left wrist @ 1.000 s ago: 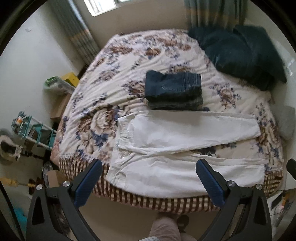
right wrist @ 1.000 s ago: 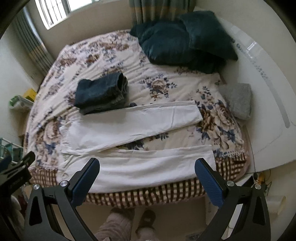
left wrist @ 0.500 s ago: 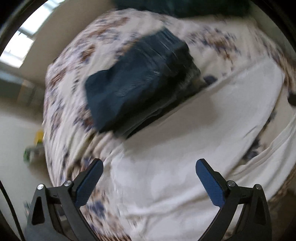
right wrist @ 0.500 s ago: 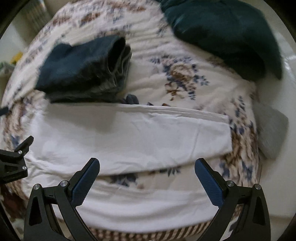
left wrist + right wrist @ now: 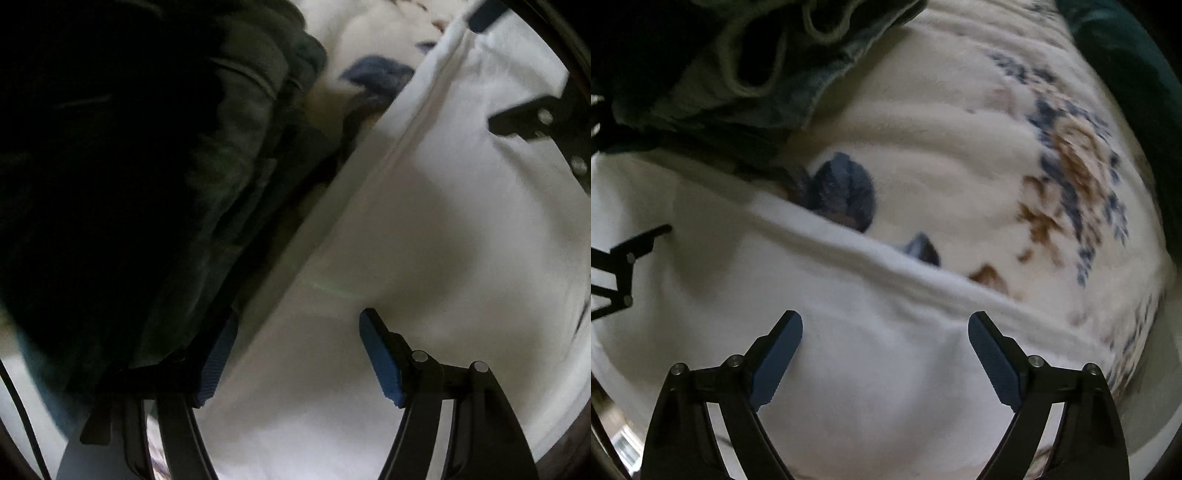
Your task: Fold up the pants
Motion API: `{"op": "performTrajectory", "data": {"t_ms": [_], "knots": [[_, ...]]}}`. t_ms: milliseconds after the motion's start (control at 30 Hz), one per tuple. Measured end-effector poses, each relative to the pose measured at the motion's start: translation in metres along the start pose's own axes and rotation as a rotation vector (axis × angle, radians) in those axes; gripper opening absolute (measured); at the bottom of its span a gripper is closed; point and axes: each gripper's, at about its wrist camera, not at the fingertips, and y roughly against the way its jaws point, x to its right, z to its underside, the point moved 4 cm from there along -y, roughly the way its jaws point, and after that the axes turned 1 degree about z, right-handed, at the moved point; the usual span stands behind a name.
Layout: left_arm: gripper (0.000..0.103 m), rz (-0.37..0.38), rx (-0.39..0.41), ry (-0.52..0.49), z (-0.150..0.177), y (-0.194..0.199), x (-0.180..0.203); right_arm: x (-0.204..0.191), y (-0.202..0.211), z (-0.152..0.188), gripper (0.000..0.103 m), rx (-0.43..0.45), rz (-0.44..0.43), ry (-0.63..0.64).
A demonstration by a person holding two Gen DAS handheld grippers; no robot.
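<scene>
White pants (image 5: 424, 240) (image 5: 849, 314) lie flat on the floral bedspread (image 5: 942, 129). My left gripper (image 5: 299, 332) points down at the far edge of one white leg, close above the cloth. Its jaws are closing with the leg's edge between them, and the pads do not press on it. My right gripper (image 5: 884, 332) hovers just over the same leg, farther along. Its jaws are closing too, still wide, with white cloth under them. The right gripper's tip (image 5: 535, 122) shows in the left wrist view.
A stack of folded dark jeans (image 5: 129, 184) (image 5: 738, 66) lies right beside the white leg's far edge, touching my left gripper's left finger (image 5: 218, 358). A dark teal pillow (image 5: 1126, 74) sits at the far right.
Both grippers have dropped from high above the bed to just over the white pants. Both jaws have narrowed, the left one more.
</scene>
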Motion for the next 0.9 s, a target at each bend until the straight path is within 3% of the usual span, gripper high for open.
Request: {"op": "performTrajectory", "data": {"t_ms": [167,233,267,300,333,400,733,833,900], "knots": [[0.064,0.018,0.029,-0.058,0.002,0.001,-0.003,0.010,-0.038,-0.022,0.085,-0.042,-0.065,0.057],[0.040,0.062,0.040,-0.042,0.008,0.006,-0.004,0.013,-0.044,-0.029,0.065,-0.037,-0.069,0.074],[0.035,0.070,0.044,-0.027,0.013,0.010,-0.006,0.014,-0.045,-0.032,0.057,-0.034,-0.065,0.078],[0.025,0.061,0.043,-0.015,0.014,0.013,-0.009,0.015,-0.044,-0.035,0.036,-0.026,-0.064,0.079],[0.014,0.044,0.042,-0.002,0.017,0.017,-0.013,0.018,-0.041,-0.037,0.022,-0.018,-0.064,0.077],[0.008,0.031,0.055,0.025,0.023,0.025,-0.017,0.024,-0.039,-0.039,0.013,-0.003,-0.055,0.062],[0.005,0.026,0.185,0.207,0.080,0.138,-0.046,0.046,-0.003,0.000,0.007,0.119,-0.120,-0.070],[0.005,0.040,0.219,0.273,0.117,0.180,-0.034,0.050,0.021,0.032,0.006,0.173,-0.157,-0.129],[0.005,0.091,0.226,0.340,0.143,0.206,-0.016,0.024,0.046,0.063,0.006,0.196,-0.173,-0.160]]}}
